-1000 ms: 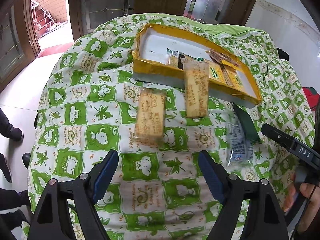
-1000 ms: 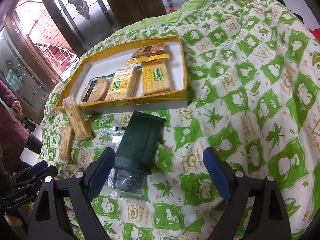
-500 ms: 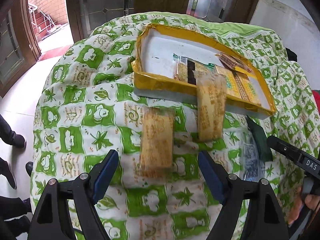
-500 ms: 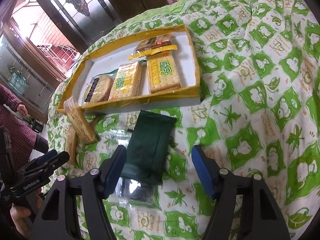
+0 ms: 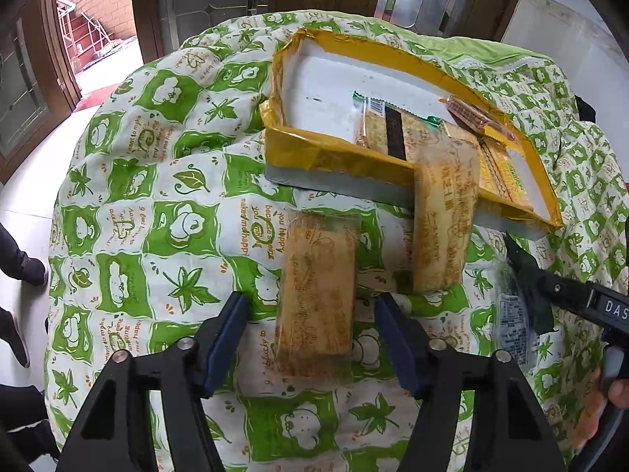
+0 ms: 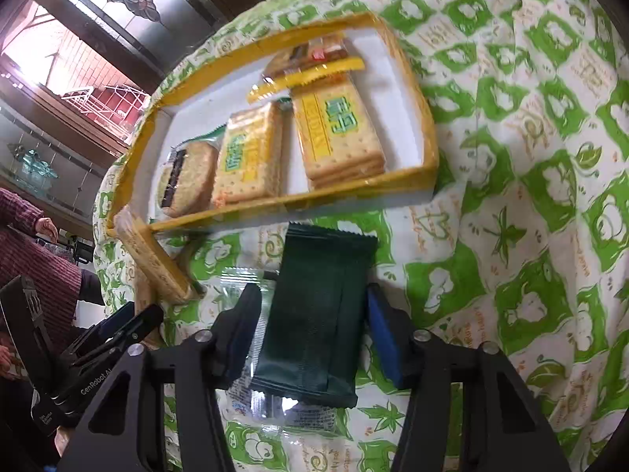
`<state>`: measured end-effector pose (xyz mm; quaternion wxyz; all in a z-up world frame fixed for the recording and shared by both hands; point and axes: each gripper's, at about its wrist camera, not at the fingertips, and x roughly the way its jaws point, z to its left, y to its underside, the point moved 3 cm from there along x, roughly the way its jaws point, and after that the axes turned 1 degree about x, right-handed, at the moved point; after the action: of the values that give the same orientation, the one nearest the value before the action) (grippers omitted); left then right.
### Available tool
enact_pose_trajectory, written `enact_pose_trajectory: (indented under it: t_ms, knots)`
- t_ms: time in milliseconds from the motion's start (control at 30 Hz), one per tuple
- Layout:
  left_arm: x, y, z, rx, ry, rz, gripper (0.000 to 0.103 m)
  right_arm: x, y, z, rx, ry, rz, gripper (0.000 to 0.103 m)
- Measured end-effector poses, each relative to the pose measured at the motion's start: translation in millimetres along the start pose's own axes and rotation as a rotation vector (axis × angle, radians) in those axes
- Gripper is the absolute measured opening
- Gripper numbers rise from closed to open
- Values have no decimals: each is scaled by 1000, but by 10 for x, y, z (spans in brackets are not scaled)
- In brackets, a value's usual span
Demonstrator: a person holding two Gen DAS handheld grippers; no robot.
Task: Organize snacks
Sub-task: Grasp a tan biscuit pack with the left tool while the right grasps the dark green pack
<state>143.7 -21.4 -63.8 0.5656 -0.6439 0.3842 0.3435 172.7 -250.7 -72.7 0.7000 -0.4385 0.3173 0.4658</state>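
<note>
Both grippers closing astride their targets, pads not yet touching: right gripper (image 6: pixel 312 330) straddles the dark green packet (image 6: pixel 314 314), long axis toward 12, tray (image 6: pixel 298 202) just beyond, while left gripper (image 5: pixel 310 328) brackets the tan biscuit pack (image 5: pixel 316 287), same axis.

The green-and-white quilted cloth (image 5: pixel 165 212) carries printed phrases, "make me happy" and "lucky" among them (upside down from here). White letters "DAS" sit on the black right gripper (image 5: pixel 613 308), and "CenRobot" on the black left gripper (image 6: pixel 98 383).
</note>
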Motion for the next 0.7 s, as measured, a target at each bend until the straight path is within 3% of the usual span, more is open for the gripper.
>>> enact_pose_trajectory:
  t_ms: [167,700]
  knots:
    - [13,-3,37,-5,15,3,36,29,-7,30,-15,8,-3,45]
    - [-133,280,-174,27,113,66,35,-238,150,-89,6,-27,-32,44]
